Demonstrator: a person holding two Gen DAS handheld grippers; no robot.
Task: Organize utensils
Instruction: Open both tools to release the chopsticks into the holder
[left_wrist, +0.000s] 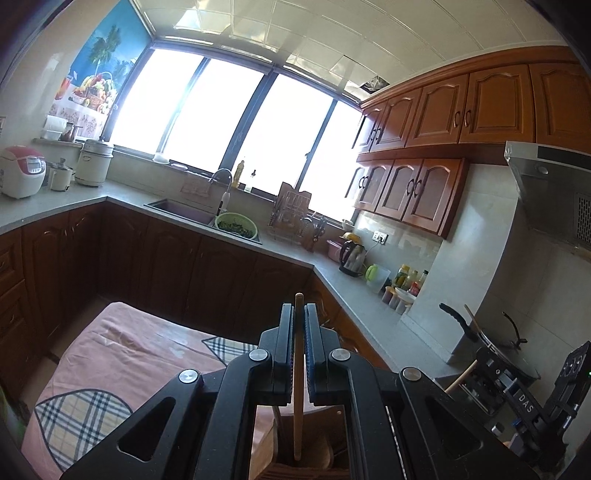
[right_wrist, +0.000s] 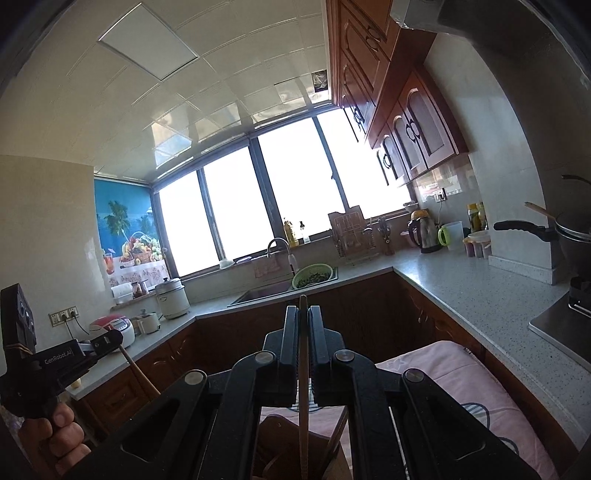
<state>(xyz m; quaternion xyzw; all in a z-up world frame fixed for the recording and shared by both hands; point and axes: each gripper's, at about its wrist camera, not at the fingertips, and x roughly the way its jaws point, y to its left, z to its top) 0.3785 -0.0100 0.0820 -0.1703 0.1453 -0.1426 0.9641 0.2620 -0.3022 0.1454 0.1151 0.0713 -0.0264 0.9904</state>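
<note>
Each hand-held gripper is clenched on a thin wooden stick: the left hand-held gripper (left_wrist: 299, 310) holds one stick (left_wrist: 298, 369), the right hand-held gripper (right_wrist: 303, 314) another stick (right_wrist: 303, 369). Both sticks stand upright over a wooden holder (left_wrist: 314, 458). I think each should go straight down and be released only when its tip is inside.

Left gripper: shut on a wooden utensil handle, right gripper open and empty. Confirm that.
Only the second half is wrong. The right gripper is also shut on a wooden utensil handle, as the right wrist view shows. The left gripper grips its wooden handle as stated.
</note>
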